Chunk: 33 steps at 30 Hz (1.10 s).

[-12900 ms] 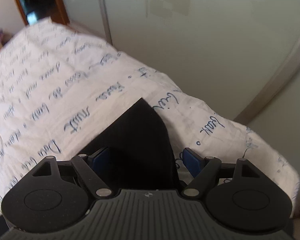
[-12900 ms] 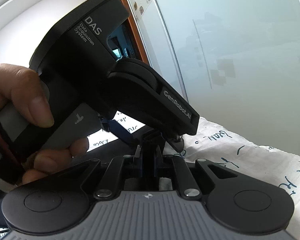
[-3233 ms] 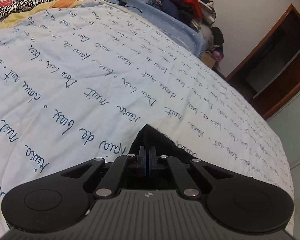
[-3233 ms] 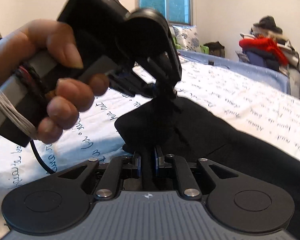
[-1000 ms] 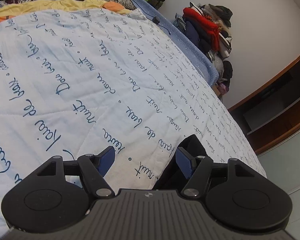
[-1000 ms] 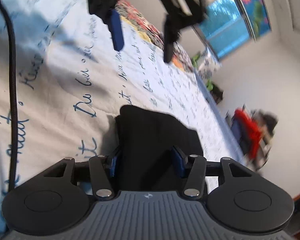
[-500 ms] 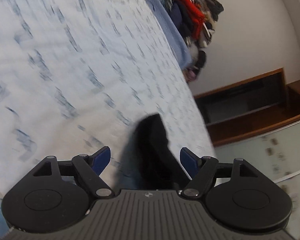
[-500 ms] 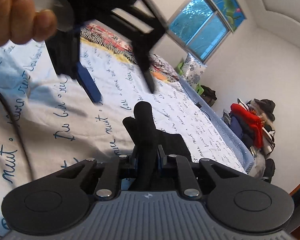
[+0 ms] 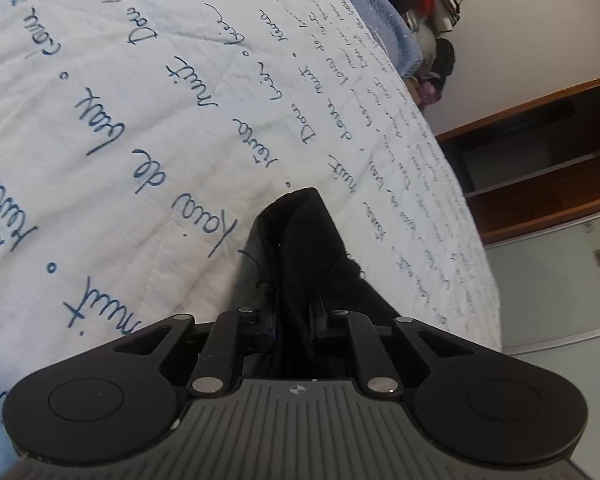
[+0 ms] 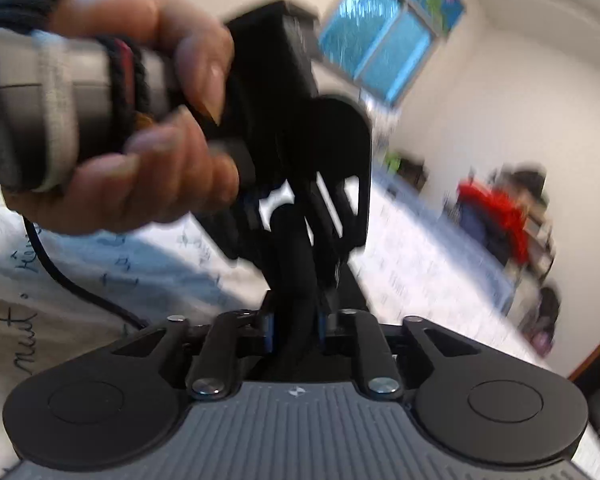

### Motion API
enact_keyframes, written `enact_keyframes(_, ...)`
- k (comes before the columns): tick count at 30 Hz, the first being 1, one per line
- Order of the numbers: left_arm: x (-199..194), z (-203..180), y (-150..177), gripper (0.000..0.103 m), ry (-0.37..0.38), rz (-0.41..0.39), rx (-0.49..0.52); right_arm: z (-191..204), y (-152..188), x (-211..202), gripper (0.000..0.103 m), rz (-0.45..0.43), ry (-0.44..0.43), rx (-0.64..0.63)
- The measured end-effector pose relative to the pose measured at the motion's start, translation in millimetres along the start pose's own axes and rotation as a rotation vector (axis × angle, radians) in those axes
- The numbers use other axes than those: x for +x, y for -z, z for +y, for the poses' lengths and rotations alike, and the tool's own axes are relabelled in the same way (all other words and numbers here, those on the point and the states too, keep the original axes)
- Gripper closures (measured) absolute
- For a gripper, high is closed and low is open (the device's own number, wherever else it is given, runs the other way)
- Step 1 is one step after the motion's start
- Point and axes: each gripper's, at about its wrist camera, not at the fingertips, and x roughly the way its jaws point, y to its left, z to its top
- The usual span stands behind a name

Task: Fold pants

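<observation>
Left gripper (image 9: 294, 322): jaws closing, black pants (image 9: 300, 240) bunched between the pads and already pinched there; a peaked fold of cloth stands up just ahead of the tips. Right gripper (image 10: 294, 326): jaws easing apart, yet a thick roll of the same black cloth fills the gap and the pads look to be touching it, so the pinch reads as holding. In the right wrist view, the person's left hand (image 10: 140, 140) grips its tool handle just above and ahead, that tool's tips meeting the roll a little further along. The pants trail down from both pinches onto the white bedspread (image 9: 120, 120) with blue handwriting print. Clothes pile (image 10: 496, 208) and wooden shelf unit (image 9: 540, 168) beyond the bed, well apart. Judged step: both ends gathered, fold about to be carried over. Next move likely calls for lifting both pinches together, keeping the edge taut, and laying it squarely. Right view is blurred.
</observation>
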Motion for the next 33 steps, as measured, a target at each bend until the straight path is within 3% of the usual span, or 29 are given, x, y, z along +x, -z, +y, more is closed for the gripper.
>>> enact_keyframes(1,-3.6,-4.5,0.7,0.090,-0.012,-0.010,0.014,-4.5,0.8,-3.8,0.072,0.015,-0.013,0.042)
enact_keyframes(4,-22.4,-34.9,9.4,0.090,-0.056,-0.056,0.115,-31.1,12.6,-34.8,0.069,-0.010,-0.110,0.247)
enact_keyframes(9,-46.4,-122.7,47.1,0.090,-0.067,-0.115,0.383,-89.2,61.6,-105.3,0.048,-0.070,-0.211,0.600)
enact_keyframes(13,-28.3,-192.5,107.1,0.090,-0.017,-0.049,0.547,-137.7,120.4,-165.8,0.046,-0.087,-0.164,0.855)
enact_keyframes(17,16.3,-246.0,187.7,0.090,0.029,0.040,0.723,-183.6,201.5,-222.4,0.042,-0.110,-0.083,1.217)
enact_keyframes(21,84.1,-252.4,251.5,0.090,-0.001,0.172,0.732,-206.9,280.0,-265.0,0.042,-0.163,-0.051,1.553)
enact_keyframes(25,105.9,-263.1,276.1,0.090,-0.052,0.137,0.766,-209.5,326.7,-301.6,0.041,-0.260,-0.072,1.716)
enact_keyframes(26,105.6,-268.6,277.5,0.090,-0.056,0.132,0.780,-210.5,337.3,-306.1,0.036,-0.276,-0.088,1.746)
enact_keyframes(29,106.4,-282.1,283.0,0.090,-0.064,0.135,0.801,-215.8,355.4,-304.3,0.032,-0.321,-0.155,1.850)
enact_keyframes(33,110.0,-295.1,300.7,0.086,-0.039,0.173,0.847,-221.6,367.6,-285.3,0.031,-0.351,-0.382,1.950)
